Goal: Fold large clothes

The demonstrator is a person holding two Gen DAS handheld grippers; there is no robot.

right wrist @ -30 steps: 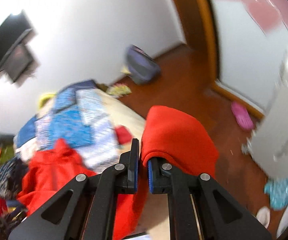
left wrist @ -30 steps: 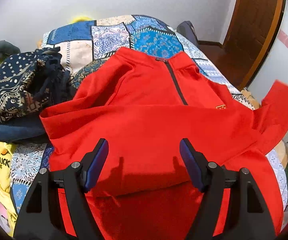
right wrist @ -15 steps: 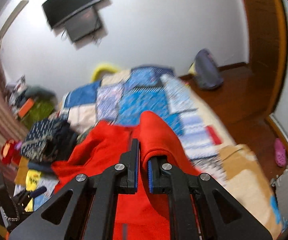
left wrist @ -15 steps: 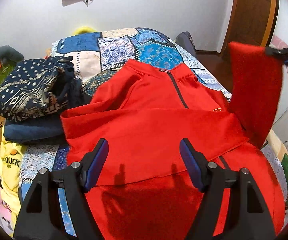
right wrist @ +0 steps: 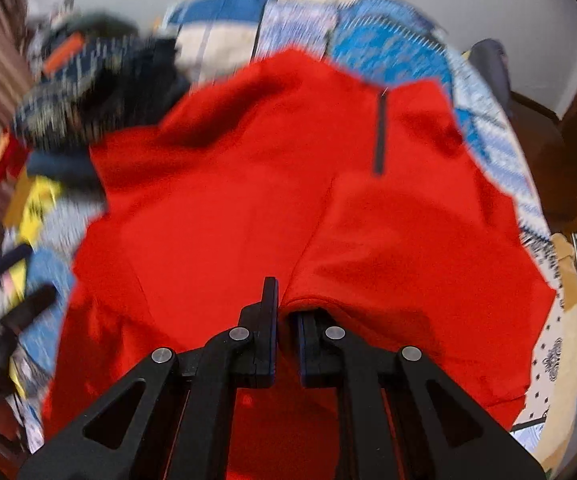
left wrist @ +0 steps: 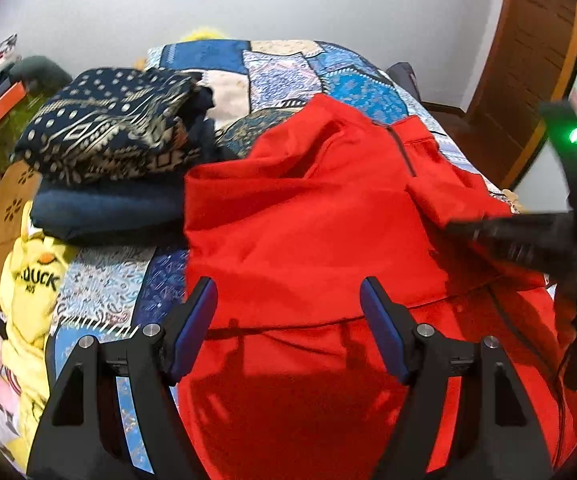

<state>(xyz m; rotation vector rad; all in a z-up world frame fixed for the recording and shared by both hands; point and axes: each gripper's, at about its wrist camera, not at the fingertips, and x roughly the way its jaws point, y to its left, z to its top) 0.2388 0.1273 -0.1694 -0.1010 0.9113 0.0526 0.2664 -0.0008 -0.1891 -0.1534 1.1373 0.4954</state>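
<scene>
The jaws of the right gripper are pinched on a sleeve of the red jacket, holding it over the chest; the left gripper hangs wide open above the jacket, holding nothing. The jacket lies spread on the quilt, zip up. The other sleeve looks already laid across the body. I judge the sleeves nearly done; releasing this one and folding the body lengthwise remain. Folded clothes sit stacked alongside.
</scene>
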